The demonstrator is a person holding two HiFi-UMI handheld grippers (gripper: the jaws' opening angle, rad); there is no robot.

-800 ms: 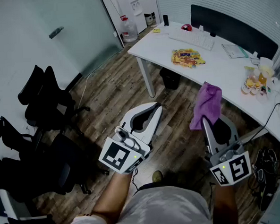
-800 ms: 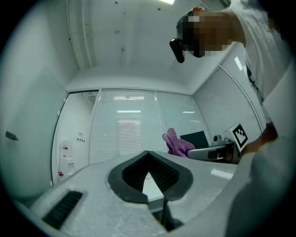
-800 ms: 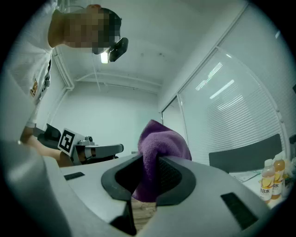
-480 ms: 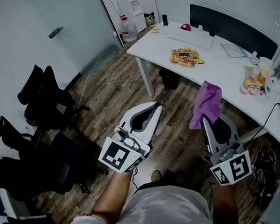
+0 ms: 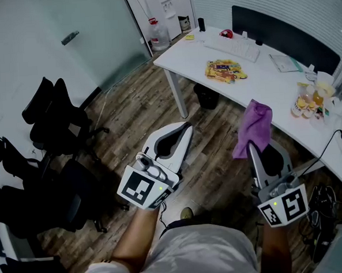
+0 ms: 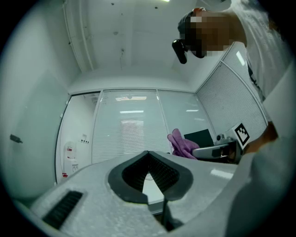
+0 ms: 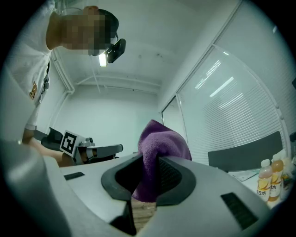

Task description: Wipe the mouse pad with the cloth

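My right gripper (image 5: pixel 251 149) is shut on a purple cloth (image 5: pixel 252 128), which sticks up and flops out past its tips. The right gripper view shows the cloth (image 7: pixel 162 143) pinched between the dark pads (image 7: pixel 172 178) of that gripper (image 7: pixel 150 162). The left gripper (image 5: pixel 187 130) is shut and holds nothing; in the left gripper view its jaws (image 6: pixel 148 155) meet at the tip. Both grippers hover side by side over the wooden floor, short of the white desk (image 5: pixel 272 83). I cannot make out a mouse pad in any view.
On the desk lie a keyboard (image 5: pixel 235 46), a red mouse (image 5: pixel 227 33), snack packets (image 5: pixel 227 70) and drink bottles (image 5: pixel 307 100). A black bin (image 5: pixel 206 95) stands under it. Black office chairs (image 5: pixel 54 120) crowd the left. Cables (image 5: pixel 322 207) lie at the right.
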